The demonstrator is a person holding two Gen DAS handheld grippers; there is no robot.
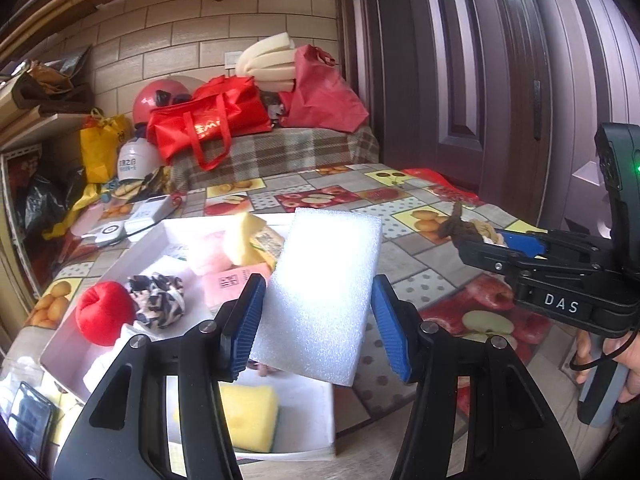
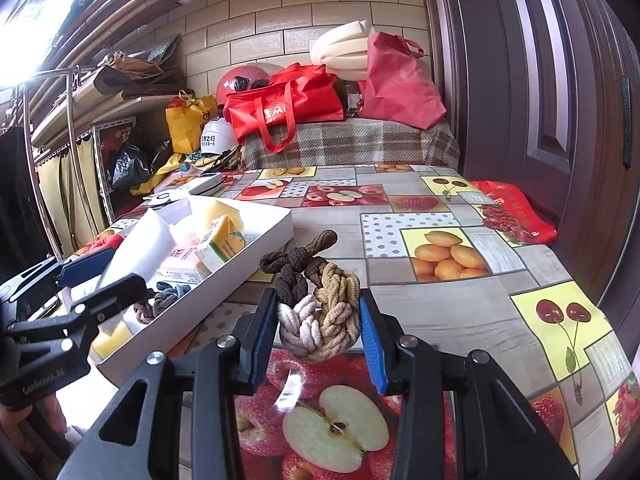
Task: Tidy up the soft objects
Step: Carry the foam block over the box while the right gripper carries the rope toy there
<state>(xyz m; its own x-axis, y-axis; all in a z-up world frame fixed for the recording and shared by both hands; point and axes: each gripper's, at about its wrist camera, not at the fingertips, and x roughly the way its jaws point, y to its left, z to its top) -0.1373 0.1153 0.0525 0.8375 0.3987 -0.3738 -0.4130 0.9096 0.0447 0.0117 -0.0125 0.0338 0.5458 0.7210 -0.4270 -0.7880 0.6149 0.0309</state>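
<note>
From the left wrist: left gripper (image 1: 318, 312) clamped on a white foam block (image 1: 326, 292), jaws fairly narrow against its sides, held above the white box (image 1: 148, 246) that already contains a red ball (image 1: 105, 312), a patterned scrunchie (image 1: 158, 300), pink packets (image 1: 228, 284) and a yellow sponge (image 1: 250, 416). From the right wrist: right gripper (image 2: 320, 330) nearly closed on a braided bundle of hair ties (image 2: 316, 304), lifted over the counter (image 2: 460, 312) just right of the box. Probably well along, with the counter otherwise bare of soft things and only these two pieces left to set in the box.
</note>
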